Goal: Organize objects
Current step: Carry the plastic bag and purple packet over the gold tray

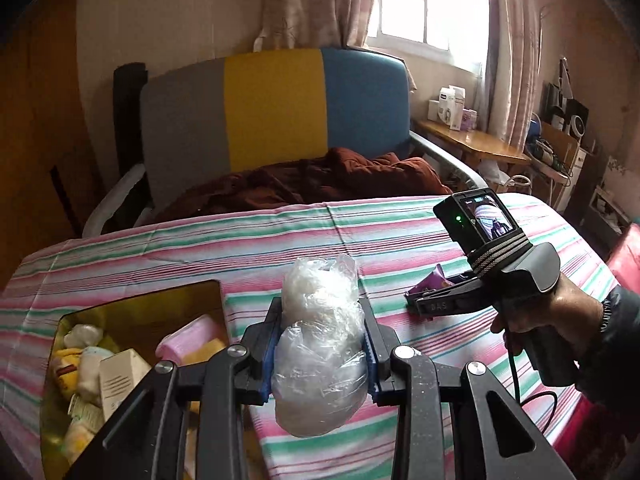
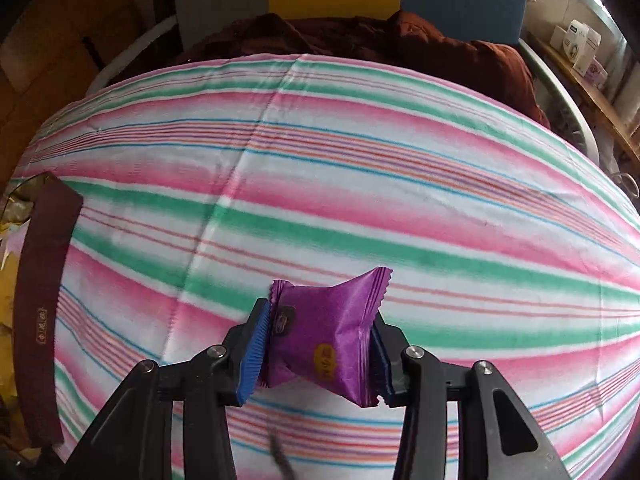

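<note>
A crumpled clear plastic bag [image 1: 320,344] with something white inside sits upright, pinched between two blue pads. A shiny purple snack packet [image 2: 326,338] with crimped zigzag ends is likewise pinched, tilted above the striped cloth [image 2: 360,184].

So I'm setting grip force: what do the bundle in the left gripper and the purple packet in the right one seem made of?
The clear bundle looks like thin crinkled plastic film, glossy and see-through, around something white and soft-looking; contents uncertain. The purple packet looks like glossy metallised plastic wrapper, with sheen, creases and zigzag-cut sealed ends.
</note>
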{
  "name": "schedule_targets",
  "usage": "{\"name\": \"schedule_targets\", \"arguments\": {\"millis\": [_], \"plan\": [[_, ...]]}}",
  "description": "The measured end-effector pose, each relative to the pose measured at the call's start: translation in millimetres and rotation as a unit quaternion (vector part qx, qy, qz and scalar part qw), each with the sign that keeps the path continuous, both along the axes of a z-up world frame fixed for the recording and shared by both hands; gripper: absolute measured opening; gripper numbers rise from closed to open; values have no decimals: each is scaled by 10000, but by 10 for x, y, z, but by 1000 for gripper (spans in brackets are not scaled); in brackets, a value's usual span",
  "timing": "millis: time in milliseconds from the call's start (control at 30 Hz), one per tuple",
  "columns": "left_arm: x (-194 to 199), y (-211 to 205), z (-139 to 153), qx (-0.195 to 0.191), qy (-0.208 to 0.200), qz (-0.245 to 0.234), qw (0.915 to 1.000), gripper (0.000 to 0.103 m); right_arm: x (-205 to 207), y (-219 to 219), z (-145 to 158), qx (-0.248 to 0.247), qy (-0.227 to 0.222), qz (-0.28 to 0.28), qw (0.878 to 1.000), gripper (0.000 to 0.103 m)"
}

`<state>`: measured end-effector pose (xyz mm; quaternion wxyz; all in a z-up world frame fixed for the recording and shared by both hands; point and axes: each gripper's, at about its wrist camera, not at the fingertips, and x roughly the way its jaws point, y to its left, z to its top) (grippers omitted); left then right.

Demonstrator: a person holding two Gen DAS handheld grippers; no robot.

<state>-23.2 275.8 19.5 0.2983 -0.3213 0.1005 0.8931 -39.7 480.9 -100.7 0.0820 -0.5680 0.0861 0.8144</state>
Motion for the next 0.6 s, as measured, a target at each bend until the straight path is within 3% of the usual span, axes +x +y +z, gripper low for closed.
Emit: {"name": "schedule_targets", "arguments": {"millis": [333,600], "plan": [[95,-394,-54,12,-17,206,9998,34,38,-414,53,-192,-17,85,9998,43],[80,-773,-48,164,-89,438,9989,34,158,-786,349,-439,535,232,9973,42]]}}
